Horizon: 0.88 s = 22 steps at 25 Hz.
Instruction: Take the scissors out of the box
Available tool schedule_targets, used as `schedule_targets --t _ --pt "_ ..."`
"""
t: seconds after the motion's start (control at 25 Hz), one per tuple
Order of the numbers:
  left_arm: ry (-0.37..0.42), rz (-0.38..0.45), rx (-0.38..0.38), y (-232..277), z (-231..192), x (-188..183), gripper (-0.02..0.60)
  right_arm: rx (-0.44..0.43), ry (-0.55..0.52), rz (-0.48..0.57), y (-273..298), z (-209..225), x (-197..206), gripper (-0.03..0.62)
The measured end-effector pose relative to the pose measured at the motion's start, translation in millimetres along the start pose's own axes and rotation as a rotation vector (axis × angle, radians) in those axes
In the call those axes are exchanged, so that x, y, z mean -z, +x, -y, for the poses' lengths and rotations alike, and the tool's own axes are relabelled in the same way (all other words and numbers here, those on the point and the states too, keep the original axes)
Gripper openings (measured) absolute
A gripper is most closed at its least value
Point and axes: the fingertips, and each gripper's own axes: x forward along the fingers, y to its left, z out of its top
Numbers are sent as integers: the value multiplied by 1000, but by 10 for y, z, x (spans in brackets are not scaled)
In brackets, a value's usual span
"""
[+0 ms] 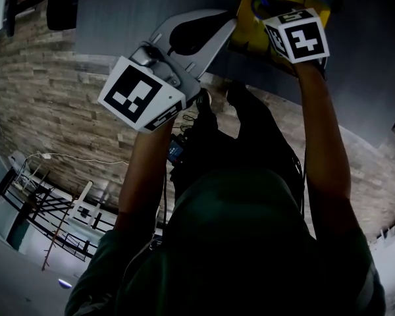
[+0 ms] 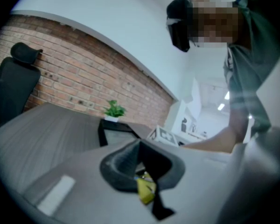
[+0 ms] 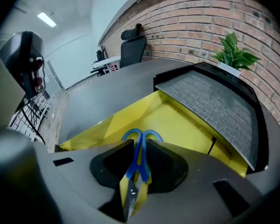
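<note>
At the left, the left gripper [image 1: 229, 30] is seen pressed shut on the near edge of the yellow box [image 1: 249, 20], with a sliver of yellow pinched between its jaws. To its right, the right gripper [image 3: 137, 169] is clamped on the blue-handled scissors [image 3: 141, 136]. These are held between the jaws with the handle loops pointing away from the gripper and the blades back toward it. The scissors are held over the box's open yellow inside, just past the jaw tips; whether they touch its floor cannot be told. A grey lid [image 3: 210, 99] lies open to the right of that gripper, with a potted plant [image 3: 233, 55] and a brick wall [image 3: 196, 22] beyond it.
</note>
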Motion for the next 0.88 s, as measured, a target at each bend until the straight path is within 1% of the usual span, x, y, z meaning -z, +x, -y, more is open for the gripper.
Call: schedule_targets --t 0.16,0.48,0.88 --pt "7 3 -2 -21 27 -43 -17 -2 41 18 -26 22 7 78" --pt "40 10 12 -75 133 -113 -15 28 71 117 -342 38 -157 77" --pt "97 11 56 -126 495 -247 -17 95 114 267 -1027 69 -262 74"
